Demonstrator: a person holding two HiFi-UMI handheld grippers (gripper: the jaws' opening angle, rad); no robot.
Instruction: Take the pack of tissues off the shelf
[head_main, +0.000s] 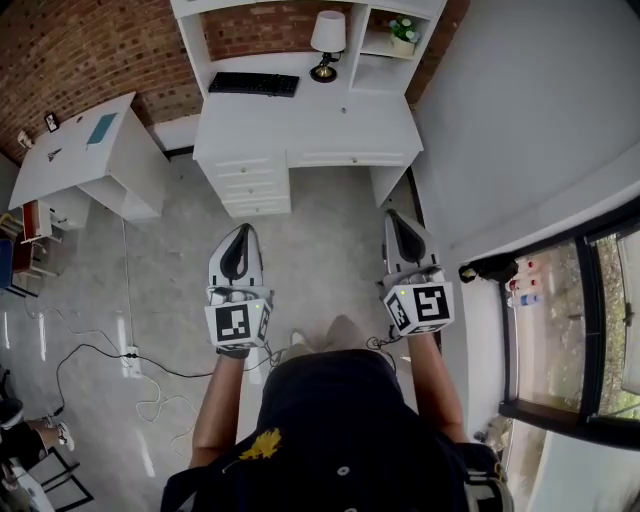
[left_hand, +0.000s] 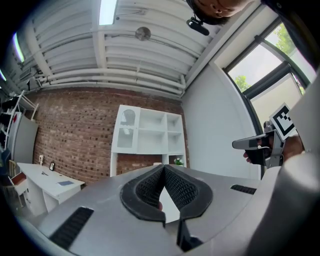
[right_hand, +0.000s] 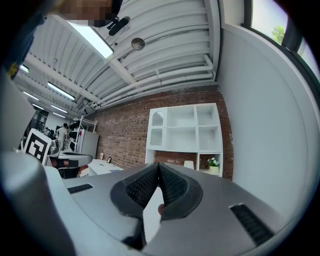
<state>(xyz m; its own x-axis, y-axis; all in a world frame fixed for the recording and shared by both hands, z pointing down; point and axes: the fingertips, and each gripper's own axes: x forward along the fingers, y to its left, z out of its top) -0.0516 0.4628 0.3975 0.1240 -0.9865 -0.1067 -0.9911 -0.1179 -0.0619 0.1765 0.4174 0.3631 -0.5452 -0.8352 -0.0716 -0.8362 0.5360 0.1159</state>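
None of the three views shows the pack of tissues plainly. It is too small or too hidden to pick out, and is presumably in one of the open compartments of the white shelf unit (head_main: 357, 45) against the brick wall. That shelf unit stands on a white surface (head_main: 320, 130) with drawers, which also carries a black keyboard (head_main: 253, 84) and a small lamp (head_main: 326, 40). A potted plant (head_main: 403, 30) sits in the lower right compartment.

Well apart from all this, across a stretch of grey floor (head_main: 320, 230), the person holds the left gripper (head_main: 242, 235) and right gripper (head_main: 397, 222) side by side. Both point level toward the shelf unit, likely to line up the approach. The left fingers (left_hand: 182, 189) are clenched with tips meeting and nothing between them. The right fingers (right_hand: 172, 185) are clenched and empty too, which is sensible since nothing is within reach yet.

A smaller white surface (head_main: 85, 150) sits to the left and a window (head_main: 580, 330) to the right. Judging by the gap, the task is at its start, and closing the distance to the shelf unit comes first.
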